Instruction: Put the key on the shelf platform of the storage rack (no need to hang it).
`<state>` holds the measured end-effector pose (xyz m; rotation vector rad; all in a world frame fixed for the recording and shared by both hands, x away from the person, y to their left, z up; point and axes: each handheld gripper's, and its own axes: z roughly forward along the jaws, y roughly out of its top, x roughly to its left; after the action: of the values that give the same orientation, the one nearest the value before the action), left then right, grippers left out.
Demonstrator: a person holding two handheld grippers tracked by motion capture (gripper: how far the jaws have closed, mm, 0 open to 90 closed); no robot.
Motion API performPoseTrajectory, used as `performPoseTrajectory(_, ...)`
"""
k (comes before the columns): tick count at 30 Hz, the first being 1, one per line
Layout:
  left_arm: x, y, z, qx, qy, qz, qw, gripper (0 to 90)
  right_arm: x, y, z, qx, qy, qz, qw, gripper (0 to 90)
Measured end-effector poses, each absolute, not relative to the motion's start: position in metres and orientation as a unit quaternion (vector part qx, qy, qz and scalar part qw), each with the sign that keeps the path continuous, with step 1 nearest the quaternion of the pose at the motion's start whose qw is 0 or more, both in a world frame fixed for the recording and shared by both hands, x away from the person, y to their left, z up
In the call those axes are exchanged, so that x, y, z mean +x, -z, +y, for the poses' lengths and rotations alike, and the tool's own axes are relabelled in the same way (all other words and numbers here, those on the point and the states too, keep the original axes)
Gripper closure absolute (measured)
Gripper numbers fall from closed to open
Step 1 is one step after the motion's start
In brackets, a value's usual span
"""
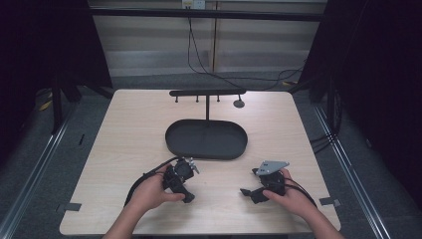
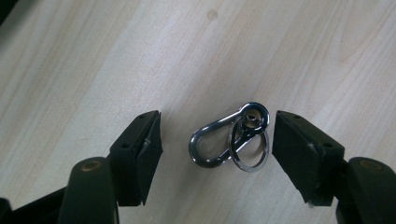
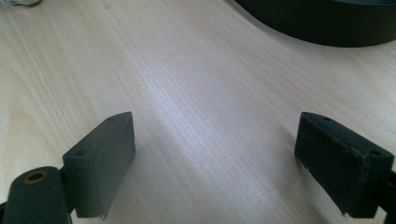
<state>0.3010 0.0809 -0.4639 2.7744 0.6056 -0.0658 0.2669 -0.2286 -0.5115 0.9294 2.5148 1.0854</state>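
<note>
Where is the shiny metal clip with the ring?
In the left gripper view, the metal clip lies flat on the wooden table, between the open left claw, closer to the jaw on the right of that view.

On the table, a tray lies at the middle, toward the far side, with a stand rising from its far part. Nearer the person, the left gripper is in front of the tray's left end and the right gripper is in front of its right end, well apart from each other. In the left gripper view, a snap hook with a ring lies on the table between the spread jaws, closer to the right one. In the right gripper view, bare tabletop lies between that gripper's jaws, the tray's wall beyond them.
</note>
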Motion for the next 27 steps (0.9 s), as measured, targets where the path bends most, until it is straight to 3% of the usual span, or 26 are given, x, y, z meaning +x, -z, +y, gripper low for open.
performPoseTrajectory(10,0.3001,0.4679,0.0782,0.967,0.025,0.211,0.142,33.1,0.2669,0.5115,-0.2285,0.319,-0.372,0.863,0.124,12.0)
performPoseTrajectory(27,0.2949,0.4673,0.0714,0.973,0.010,0.198,0.116,45.2,0.2669,0.5115,-0.2285,0.319,-0.372,0.863,0.124,12.0)
